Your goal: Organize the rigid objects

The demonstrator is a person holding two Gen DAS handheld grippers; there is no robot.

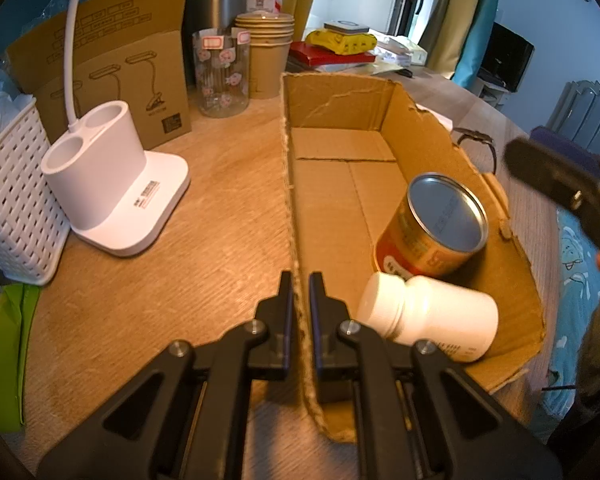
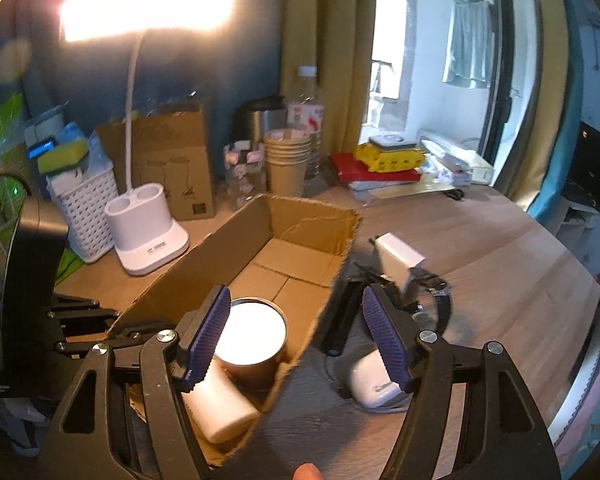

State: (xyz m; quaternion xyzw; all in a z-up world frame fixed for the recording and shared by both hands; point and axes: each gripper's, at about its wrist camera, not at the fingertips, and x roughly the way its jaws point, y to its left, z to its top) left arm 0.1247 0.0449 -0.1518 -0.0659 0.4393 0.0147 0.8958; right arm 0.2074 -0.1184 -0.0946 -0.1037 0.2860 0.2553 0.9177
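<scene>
On the wooden bench [image 1: 220,208], we pinch the near wall of the open brown cardboard box [image 1: 340,168] with the left hand-held gripper [image 1: 300,284], its jaws pressed together on the cardboard edge, likely to steady the box while things go in. Inside lie an orange tin can with a silver lid [image 1: 436,228] and a white plastic bottle [image 1: 428,316], both on their sides and touching. Our right hand-held gripper [image 2: 296,336] hangs above the box's right wall, jaws spread and empty. Just outside on the bench wait a white charger block [image 2: 398,256], a black wristwatch [image 2: 440,304] and a white rounded device [image 2: 372,380], which we judge are next.
</scene>
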